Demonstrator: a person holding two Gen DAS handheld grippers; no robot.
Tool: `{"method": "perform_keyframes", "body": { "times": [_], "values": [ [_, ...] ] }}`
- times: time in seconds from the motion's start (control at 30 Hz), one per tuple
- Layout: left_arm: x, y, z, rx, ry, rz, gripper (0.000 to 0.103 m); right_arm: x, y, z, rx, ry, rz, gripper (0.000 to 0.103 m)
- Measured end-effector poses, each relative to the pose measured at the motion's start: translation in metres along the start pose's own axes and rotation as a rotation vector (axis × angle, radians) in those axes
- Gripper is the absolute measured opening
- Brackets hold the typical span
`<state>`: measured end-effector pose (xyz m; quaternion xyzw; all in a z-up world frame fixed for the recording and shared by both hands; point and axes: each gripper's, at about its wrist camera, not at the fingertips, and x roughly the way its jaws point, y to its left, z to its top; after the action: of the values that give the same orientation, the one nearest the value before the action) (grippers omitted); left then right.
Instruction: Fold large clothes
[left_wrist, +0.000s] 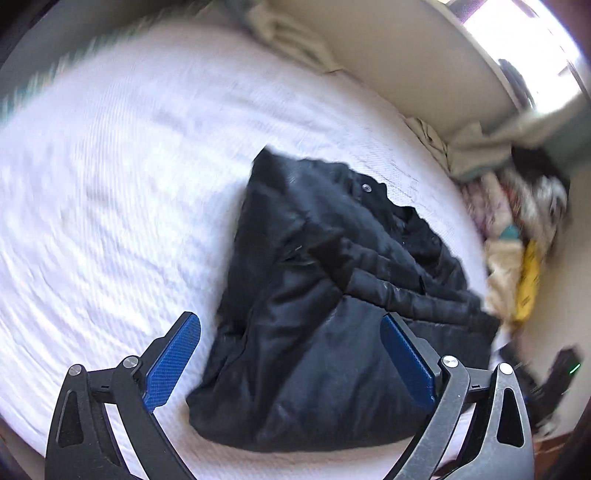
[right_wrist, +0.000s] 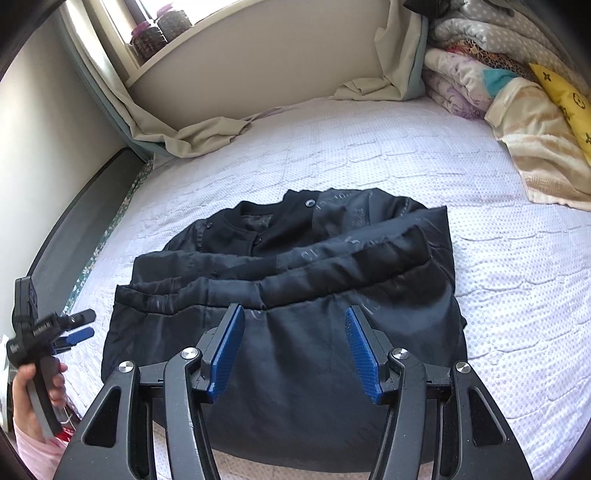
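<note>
A black jacket (right_wrist: 291, 295) lies folded on the white bed (right_wrist: 498, 295), collar and snap buttons at its far side. In the right wrist view my right gripper (right_wrist: 293, 325) is open and empty just above the jacket's near half. My left gripper (right_wrist: 79, 328) shows at the far left of that view, held in a hand off the jacket's left edge. In the blurred left wrist view the left gripper (left_wrist: 290, 330) is open and empty over the jacket (left_wrist: 332, 314), and the right gripper shows only as a dark device at the right edge.
A pile of folded blankets (right_wrist: 491, 62) and a yellow pillow (right_wrist: 561, 96) sit at the bed's far right. A beige curtain (right_wrist: 207, 133) drapes on the bed's far edge under a window sill with jars (right_wrist: 159, 29). A dark bed frame (right_wrist: 74, 218) runs along the left.
</note>
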<state>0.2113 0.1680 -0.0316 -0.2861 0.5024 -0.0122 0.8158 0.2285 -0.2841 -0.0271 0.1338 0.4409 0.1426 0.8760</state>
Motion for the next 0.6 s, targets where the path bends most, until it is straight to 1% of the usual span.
{"method": "perform_keyframes", "body": {
  "times": [0.03, 0.1, 0.2, 0.4, 0.43, 0.53, 0.6],
  "values": [
    [0.004, 0.009, 0.000, -0.038, 0.018, -0.031, 0.099, 0.000, -0.001, -0.001, 0.000, 0.003, -0.003, 0.055],
    [0.015, 0.024, -0.003, -0.097, 0.063, -0.072, 0.099, 0.000, -0.004, -0.003, 0.001, 0.011, -0.006, 0.055],
    [0.035, 0.042, -0.010, -0.167, 0.135, -0.099, 0.099, 0.000, -0.006, -0.004, 0.007, 0.018, -0.005, 0.055],
    [0.060, 0.058, -0.024, -0.230, 0.210, -0.152, 0.100, -0.007, -0.007, -0.003, 0.016, 0.006, 0.015, 0.059],
    [0.064, 0.058, -0.027, -0.238, 0.216, -0.163, 0.102, -0.008, -0.007, -0.002, 0.016, 0.005, 0.018, 0.059],
    [0.068, 0.055, -0.030, -0.225, 0.198, -0.165, 0.102, -0.008, -0.007, -0.002, 0.019, 0.007, 0.022, 0.060],
    [0.069, 0.053, -0.032, -0.229, 0.196, -0.181, 0.102, -0.007, -0.007, -0.001, 0.023, 0.010, 0.023, 0.060]
  ]
}}
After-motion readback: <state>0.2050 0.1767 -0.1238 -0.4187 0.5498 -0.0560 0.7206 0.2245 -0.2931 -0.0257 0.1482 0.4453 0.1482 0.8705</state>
